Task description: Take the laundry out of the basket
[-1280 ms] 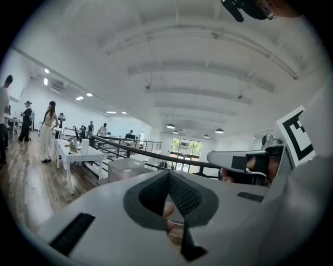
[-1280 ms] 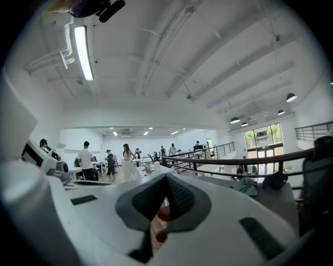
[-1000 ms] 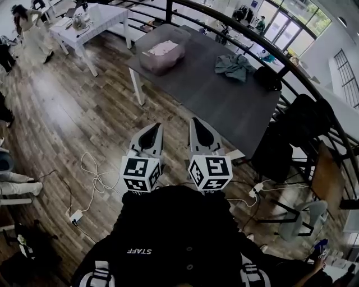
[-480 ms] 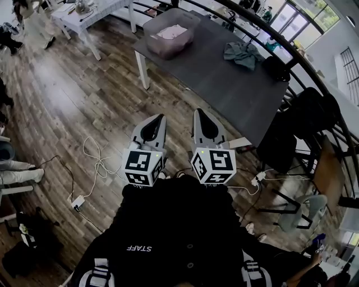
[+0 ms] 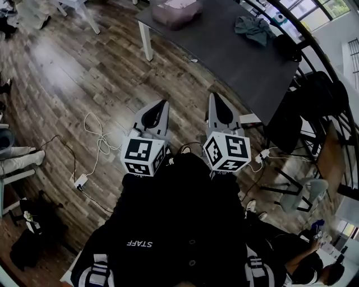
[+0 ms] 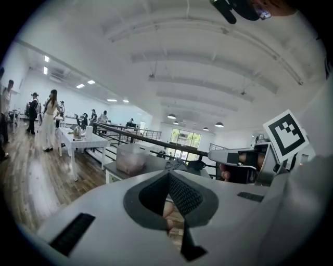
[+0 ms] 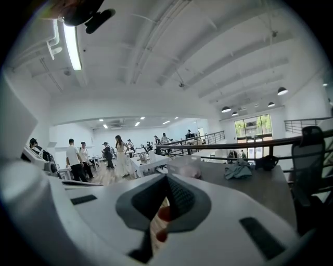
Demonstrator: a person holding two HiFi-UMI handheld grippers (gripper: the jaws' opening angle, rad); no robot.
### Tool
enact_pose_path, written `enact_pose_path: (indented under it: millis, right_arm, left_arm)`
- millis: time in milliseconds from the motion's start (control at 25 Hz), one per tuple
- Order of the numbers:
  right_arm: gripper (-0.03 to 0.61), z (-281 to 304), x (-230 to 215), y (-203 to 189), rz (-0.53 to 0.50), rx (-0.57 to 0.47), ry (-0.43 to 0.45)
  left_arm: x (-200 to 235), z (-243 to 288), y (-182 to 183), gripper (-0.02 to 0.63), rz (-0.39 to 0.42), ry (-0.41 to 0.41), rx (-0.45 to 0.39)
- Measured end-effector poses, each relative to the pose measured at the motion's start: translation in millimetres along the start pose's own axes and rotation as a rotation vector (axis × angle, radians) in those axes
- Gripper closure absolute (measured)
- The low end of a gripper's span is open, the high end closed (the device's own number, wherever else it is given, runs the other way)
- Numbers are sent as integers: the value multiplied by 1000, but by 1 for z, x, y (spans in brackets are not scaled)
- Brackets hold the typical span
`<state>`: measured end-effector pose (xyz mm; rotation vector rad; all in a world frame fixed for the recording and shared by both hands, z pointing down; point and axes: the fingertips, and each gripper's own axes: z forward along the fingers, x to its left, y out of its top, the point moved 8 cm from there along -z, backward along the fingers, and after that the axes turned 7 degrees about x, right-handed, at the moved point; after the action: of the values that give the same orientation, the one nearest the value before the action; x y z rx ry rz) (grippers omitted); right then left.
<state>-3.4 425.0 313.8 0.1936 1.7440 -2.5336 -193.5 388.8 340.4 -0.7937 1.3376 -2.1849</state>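
The laundry basket [image 5: 176, 8], a clear plastic bin with pale pink cloth inside, stands at the far left end of the dark grey table [image 5: 235, 61], cut by the frame's top edge. A grey-green garment [image 5: 252, 28] lies loose on the table to its right. My left gripper [image 5: 162, 103] and right gripper [image 5: 216, 95] are held side by side over the wooden floor, well short of the table, both shut and empty. The left gripper view has its jaws [image 6: 169, 174] pointing at the basket [image 6: 130, 158]; the right gripper view [image 7: 167, 178] has basket [image 7: 184, 166] and garment [image 7: 238, 169] ahead.
A black bundle [image 5: 286, 47] lies at the table's right end. A black chair [image 5: 291, 129] and a grey chair [image 5: 303, 202] stand to the right. White cables [image 5: 98, 143] and a power strip [image 5: 80, 180] lie on the floor at left. People stand by white tables [image 7: 145, 163] in the distance.
The table and basket have slid toward the top of the head view. Both grippers stay shut; the right one has shifted slightly right.
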Motion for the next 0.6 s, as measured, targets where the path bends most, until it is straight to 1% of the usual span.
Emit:
enact_pose_path:
  millis: [120, 200, 440, 600]
  right_arm:
    - [563, 5, -4, -3, 27, 21, -30]
    - [563, 8, -1, -2, 29, 25, -36]
    - [563, 19, 12, -3, 12, 27, -19]
    - [563, 31, 16, 4, 17, 18, -1]
  left_arm:
    - [12, -2, -7, 613, -20, -4, 14]
    - [19, -3, -9, 613, -29, -4, 18]
    - [33, -4, -13, 612, -32, 5, 21]
    - [41, -7, -10, 612, -27, 26, 21]
